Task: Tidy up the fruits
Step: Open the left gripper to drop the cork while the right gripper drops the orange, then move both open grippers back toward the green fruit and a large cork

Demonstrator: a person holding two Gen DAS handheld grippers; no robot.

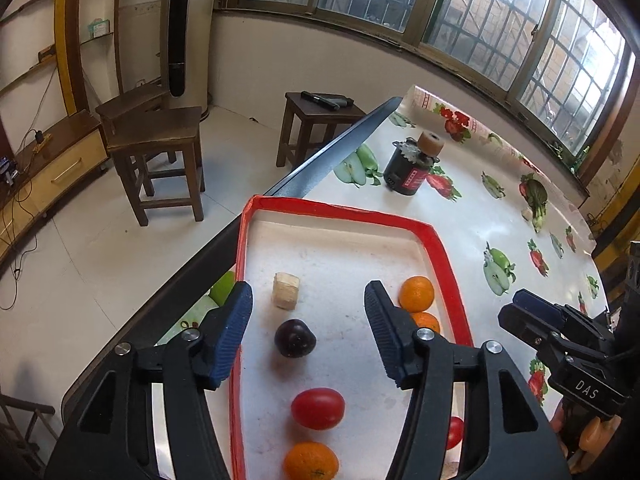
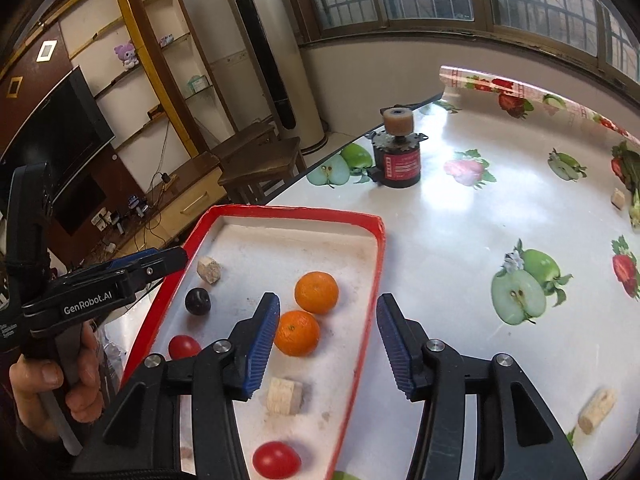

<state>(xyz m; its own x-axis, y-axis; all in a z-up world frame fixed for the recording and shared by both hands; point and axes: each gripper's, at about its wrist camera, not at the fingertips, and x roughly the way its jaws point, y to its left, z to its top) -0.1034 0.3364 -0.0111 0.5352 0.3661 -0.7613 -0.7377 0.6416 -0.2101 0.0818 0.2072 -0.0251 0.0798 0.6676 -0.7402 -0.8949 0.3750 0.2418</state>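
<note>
A white tray with a red rim [image 1: 444,256] [image 2: 372,280] lies on the table. It holds a dark plum [image 1: 295,338] [image 2: 197,301], oranges [image 1: 416,293] [image 2: 316,292] [image 2: 297,333] [image 1: 311,461], red tomatoes [image 1: 318,408] [image 2: 276,460] [image 2: 183,347] and pale cork-like blocks [image 1: 285,291] [image 2: 285,396]. My left gripper [image 1: 308,328] is open and empty above the tray, the plum between its fingers. My right gripper [image 2: 328,344] is open and empty over the tray's right rim; it also shows in the left wrist view [image 1: 536,312].
A black cylinder with a red label and a tan roller on top [image 1: 410,168] [image 2: 398,158] stands farther back on the fruit-print tablecloth [image 2: 500,208]. Loose cork pieces [image 2: 597,410] [image 2: 618,198] lie to the right. Wooden stools [image 1: 160,152] stand beyond the table's left edge.
</note>
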